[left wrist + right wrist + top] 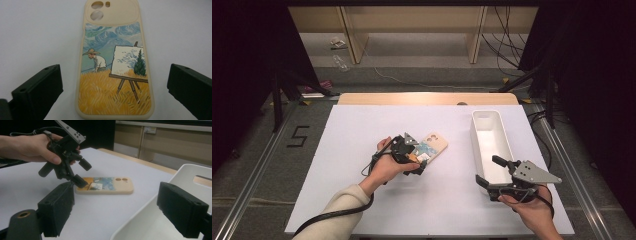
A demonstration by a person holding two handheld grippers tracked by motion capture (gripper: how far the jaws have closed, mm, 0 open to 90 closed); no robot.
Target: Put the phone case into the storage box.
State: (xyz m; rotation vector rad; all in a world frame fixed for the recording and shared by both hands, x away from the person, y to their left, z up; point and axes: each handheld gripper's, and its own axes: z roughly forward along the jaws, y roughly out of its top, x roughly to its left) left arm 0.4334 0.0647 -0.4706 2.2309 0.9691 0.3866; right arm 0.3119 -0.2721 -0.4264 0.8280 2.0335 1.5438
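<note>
White table top point(362, 200), phone case point(432, 148) flat near its middle, left gripper point(414, 159) wide open over the case's near end: lower it squarely astride both long edges before closing; right gripper point(492, 175) open, idle beside white tray point(487, 116).

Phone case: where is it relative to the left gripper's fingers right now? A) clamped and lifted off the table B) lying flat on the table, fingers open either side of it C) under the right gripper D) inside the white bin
B: the phone case lies flat on the white table, with the left gripper straddling its near end, fingers clear of its edges.
</note>
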